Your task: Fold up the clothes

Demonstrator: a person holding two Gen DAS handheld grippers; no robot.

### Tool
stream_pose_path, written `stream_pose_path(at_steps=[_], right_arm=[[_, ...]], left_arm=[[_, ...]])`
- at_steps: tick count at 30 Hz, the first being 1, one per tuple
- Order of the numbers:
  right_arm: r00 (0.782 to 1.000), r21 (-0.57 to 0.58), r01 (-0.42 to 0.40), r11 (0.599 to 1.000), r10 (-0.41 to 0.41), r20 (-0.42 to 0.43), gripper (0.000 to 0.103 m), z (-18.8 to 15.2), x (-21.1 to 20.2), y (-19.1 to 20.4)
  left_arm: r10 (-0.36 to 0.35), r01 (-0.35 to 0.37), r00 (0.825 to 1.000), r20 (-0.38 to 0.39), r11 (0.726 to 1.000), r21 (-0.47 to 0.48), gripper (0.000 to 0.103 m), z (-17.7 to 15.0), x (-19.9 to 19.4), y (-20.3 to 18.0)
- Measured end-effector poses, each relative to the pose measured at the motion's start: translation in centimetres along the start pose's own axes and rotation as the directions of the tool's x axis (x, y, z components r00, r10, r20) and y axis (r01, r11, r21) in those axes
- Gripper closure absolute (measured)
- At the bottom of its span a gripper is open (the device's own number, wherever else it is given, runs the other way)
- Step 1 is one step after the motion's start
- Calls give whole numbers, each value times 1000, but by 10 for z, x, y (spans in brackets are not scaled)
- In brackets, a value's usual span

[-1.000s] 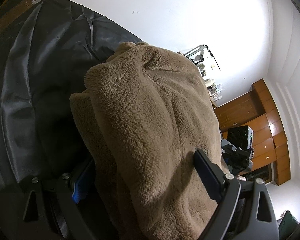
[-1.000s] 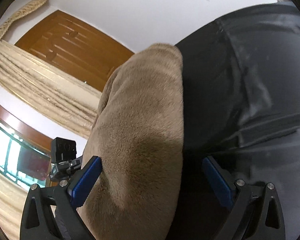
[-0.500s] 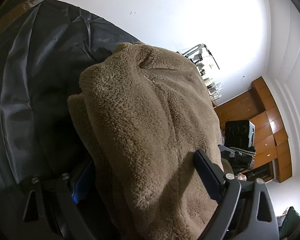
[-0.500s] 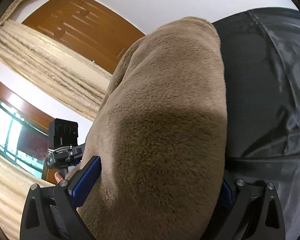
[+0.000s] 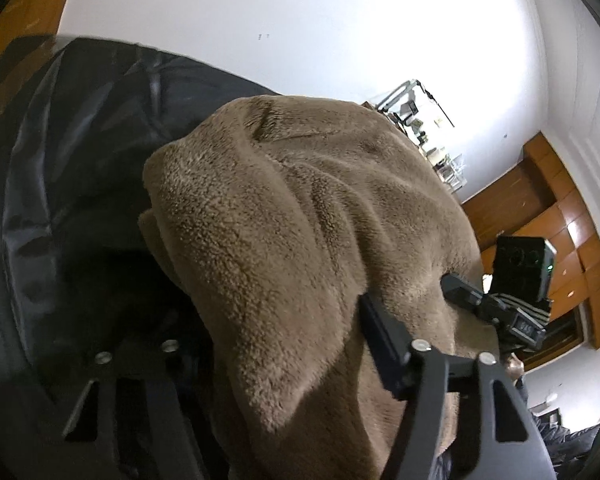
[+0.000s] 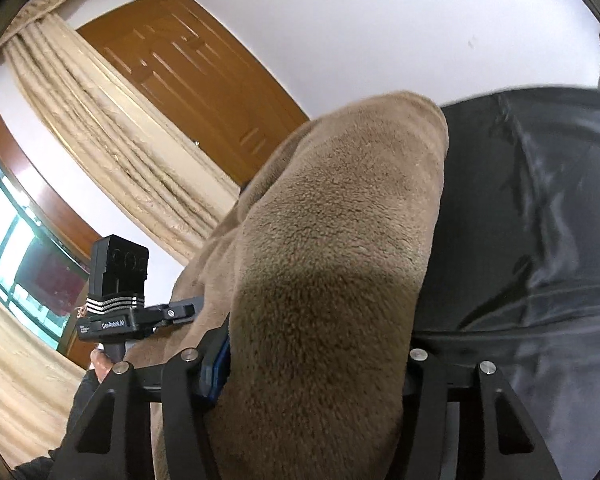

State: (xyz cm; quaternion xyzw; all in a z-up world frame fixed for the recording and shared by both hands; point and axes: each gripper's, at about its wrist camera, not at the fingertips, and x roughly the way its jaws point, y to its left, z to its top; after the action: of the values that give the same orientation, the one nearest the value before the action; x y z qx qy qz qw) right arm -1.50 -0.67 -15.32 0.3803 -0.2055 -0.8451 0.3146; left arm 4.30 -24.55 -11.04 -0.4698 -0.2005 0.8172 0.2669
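While both tools close on it, we see one brown fleece garment (image 5: 300, 240) bunched over one black sheet (image 5: 80, 160). Left tool (image 5: 284, 344) and right tool (image 6: 312, 364), two in all, each have thick folds between the jaws, pads pressing in. Risk we judge: bulky pile slips out, or a jaw snags only the top layer, skewing the fold.

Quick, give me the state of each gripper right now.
Left gripper: closing on the brown fleece garment, fingers pressing into it.
Right gripper: closing on the same brown fleece garment, folded thick between its fingers.
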Motion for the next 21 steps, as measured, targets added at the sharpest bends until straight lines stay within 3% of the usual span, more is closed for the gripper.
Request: stream_pose_path(at_steps=[5, 10, 14, 21], right_arm=[[996, -11, 39, 999, -38, 86, 45, -1, -47, -11], [977, 21, 97, 995, -100, 187, 45, -9, -113, -42], [946, 75, 166, 983, -180, 271, 45, -18, -188, -89], [857, 196, 302, 933, -356, 373, 45, -51, -298, -156]], left_arm=[[-16, 16, 1000, -9, 999, 52, 38, 10, 15, -44], [-61, 65, 997, -39, 989, 131, 38, 27, 56, -116], [-100, 117, 991, -93, 972, 204, 38, 39, 105, -180], [-152, 207, 966, -209, 940, 271, 38, 35, 215, -290]])
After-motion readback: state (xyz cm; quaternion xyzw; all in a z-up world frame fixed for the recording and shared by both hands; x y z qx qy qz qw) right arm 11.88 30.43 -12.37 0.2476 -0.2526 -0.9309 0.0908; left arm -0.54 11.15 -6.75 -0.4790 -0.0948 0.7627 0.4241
